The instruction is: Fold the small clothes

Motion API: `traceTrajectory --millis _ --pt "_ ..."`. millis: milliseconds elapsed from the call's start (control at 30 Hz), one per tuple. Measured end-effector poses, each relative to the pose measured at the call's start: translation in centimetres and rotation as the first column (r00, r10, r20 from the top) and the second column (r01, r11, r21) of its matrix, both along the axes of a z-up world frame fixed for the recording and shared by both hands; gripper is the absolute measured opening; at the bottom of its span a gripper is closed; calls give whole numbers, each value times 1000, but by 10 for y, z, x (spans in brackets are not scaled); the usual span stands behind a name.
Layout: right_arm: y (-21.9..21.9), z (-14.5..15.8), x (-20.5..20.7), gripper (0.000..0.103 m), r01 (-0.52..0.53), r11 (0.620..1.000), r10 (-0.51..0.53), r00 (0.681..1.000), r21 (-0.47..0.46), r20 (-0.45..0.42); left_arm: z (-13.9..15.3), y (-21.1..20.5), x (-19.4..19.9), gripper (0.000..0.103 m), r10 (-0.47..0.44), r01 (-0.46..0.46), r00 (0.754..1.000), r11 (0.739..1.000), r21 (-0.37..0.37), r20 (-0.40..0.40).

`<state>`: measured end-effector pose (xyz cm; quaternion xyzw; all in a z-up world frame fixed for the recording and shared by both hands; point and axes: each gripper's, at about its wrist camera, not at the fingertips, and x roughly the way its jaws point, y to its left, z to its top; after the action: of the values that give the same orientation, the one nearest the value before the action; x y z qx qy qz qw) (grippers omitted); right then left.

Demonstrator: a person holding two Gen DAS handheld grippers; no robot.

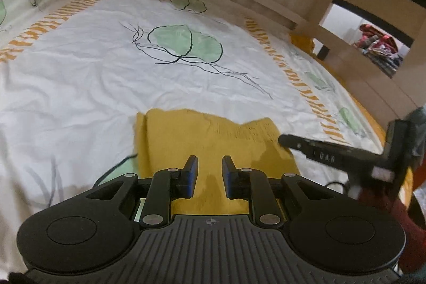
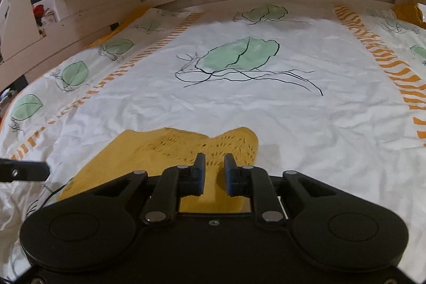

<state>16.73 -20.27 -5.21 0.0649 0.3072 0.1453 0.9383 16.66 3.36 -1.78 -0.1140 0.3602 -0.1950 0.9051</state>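
Now the yellow knitted garment [image 1: 197, 140] lies flat on the bed [image 1: 80, 87], folded, and both the left gripper [image 1: 210, 172] and the right gripper [image 2: 214, 169] hover over it with jaws slightly apart and empty, likely ready for another fold.

Mustard garment [image 2: 170, 151] – open knit, bedsheet [image 2: 266, 111] – creased matt cotton

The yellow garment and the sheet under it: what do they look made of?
Yellow garment: looks like a matte knit, perhaps cotton or wool yarn; rows of small openwork holes show near its far edge. Bedsheet: looks like thin woven cotton, matte, with fine sharp creases and flat printed leaves and orange stripes. Neither fibre is certain.
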Motion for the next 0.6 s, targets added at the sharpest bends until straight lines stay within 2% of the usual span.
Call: traceTrajectory --millis 67,133,267,367,400,467,600 --pt "-2 -8 4 24 -2 1000 2 1000 -12 -19 -8 -9 11 19 6 -7 1000 1000 25 4" --pt "5 -24 16 24 -21 999 18 996 -41 -84 -17 -20 23 19 19 -19 1000 999 51 -4" --pt "15 -30 16 24 -39 996 35 998 -77 -51 -30 -11 20 22 20 -20 1000 997 76 -2" --pt "18 -30 12 24 -52 993 48 998 -106 -38 -48 -6 17 24 66 -64 998 979 192 -3" --pt "17 -30 11 24 -54 993 51 998 -103 -31 -55 0 16 24 75 -72 997 980 186 -11" --pt "15 -31 10 23 -56 994 54 998 -98 -21 -59 9 13 24 90 -88 996 988 125 -11" --pt "17 -18 7 25 -36 993 35 999 -109 -10 -53 1 10 24 72 -71 997 982 174 1"
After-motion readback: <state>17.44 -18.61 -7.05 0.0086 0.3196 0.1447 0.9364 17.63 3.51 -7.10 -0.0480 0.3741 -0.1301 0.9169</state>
